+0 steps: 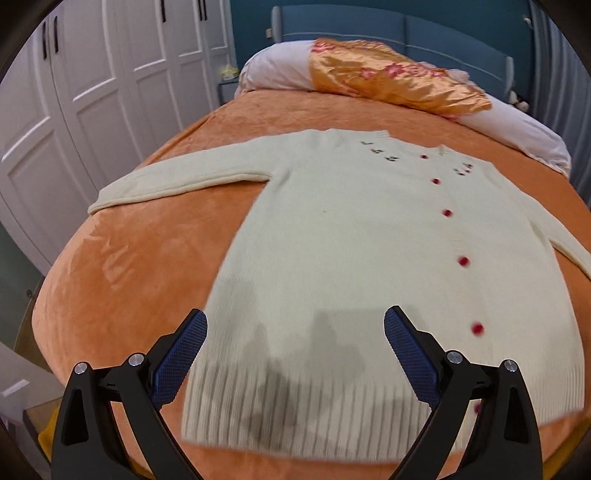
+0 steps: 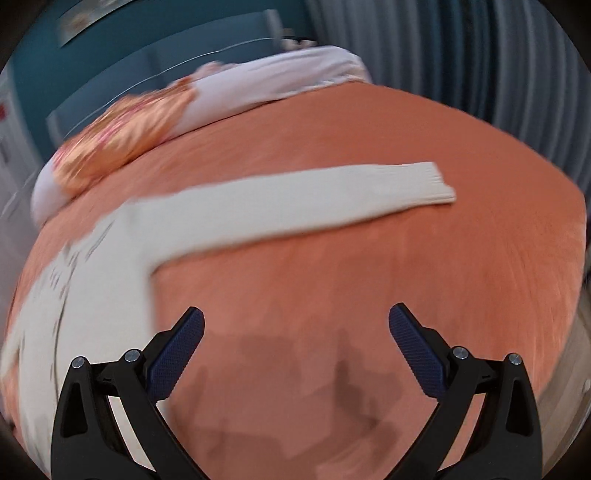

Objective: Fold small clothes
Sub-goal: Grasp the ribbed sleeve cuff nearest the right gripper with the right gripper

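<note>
Cardigan (image 1: 332,236), cream knit with red buttons (image 1: 463,261) running down its front, is lying flat and face up on the orange bedspread (image 1: 122,266) of the bed, both sleeves spreading outward and the ribbed hem (image 1: 295,413) sitting nearest to us. We are holding the left hand-held gripper (image 1: 295,328) above that hem with its jaws spread wide and nothing between the blue pads (image 1: 177,362). We are holding the right hand-held gripper (image 2: 295,325) equally wide and empty over bare bedspread (image 2: 369,277), beside the garment's right edge; its view is blurring, with the right sleeve (image 2: 314,199) stretching across ahead of it. Beyond the collar, an orange floral pillow (image 1: 399,77) is resting on a white pillow (image 1: 273,66) against the blue headboard (image 1: 369,26). White wardrobe doors (image 1: 92,74) are standing to the left.
</note>
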The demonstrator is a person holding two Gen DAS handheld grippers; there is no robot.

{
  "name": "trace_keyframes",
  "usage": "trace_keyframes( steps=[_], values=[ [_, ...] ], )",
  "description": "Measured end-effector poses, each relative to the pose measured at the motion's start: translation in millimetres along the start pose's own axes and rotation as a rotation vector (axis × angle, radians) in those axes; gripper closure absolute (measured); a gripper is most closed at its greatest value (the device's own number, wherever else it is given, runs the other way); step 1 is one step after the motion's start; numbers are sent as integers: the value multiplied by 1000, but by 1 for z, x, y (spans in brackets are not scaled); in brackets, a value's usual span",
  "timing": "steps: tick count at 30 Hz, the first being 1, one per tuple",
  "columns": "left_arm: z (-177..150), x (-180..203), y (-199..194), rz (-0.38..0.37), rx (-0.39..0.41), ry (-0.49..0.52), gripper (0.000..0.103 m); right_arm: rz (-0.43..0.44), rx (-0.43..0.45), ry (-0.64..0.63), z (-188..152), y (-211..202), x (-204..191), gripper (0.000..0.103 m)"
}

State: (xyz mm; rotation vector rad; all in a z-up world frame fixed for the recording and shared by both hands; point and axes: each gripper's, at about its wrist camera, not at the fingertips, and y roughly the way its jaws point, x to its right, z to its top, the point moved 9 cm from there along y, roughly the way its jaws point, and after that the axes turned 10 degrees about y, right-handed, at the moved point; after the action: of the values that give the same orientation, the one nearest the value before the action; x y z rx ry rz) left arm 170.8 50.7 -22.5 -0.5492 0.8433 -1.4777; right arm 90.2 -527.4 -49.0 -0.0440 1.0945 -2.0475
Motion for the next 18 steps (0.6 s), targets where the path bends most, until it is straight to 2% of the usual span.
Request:
trace_keyframes(
  steps=[4,8,10,12,13,14,15,17,18],
  values=[
    [16,5,18,35,-9,5,9,-6,-8,211,50,47,53,5],
    [34,17,35,49,-11,42,9,-19,-17,368,74,83,92,5],
    [43,22,43,52,-7,46,9,-26,-26,407,80,98,101,10],
    [50,26,49,43,0,40,9,-32,-25,444,88,109,108,32],
    [55,29,52,23,3,38,9,-32,-21,460,95,114,110,37],
    [59,32,54,13,7,39,9,-26,-14,476,99,117,108,50],
    [64,36,56,9,15,46,9,-7,-7,485,106,120,104,70],
    [71,41,58,9,25,66,9,16,-4,462,121,122,86,93],
    [74,43,59,7,31,77,9,55,14,428,133,117,64,93]
  ],
)
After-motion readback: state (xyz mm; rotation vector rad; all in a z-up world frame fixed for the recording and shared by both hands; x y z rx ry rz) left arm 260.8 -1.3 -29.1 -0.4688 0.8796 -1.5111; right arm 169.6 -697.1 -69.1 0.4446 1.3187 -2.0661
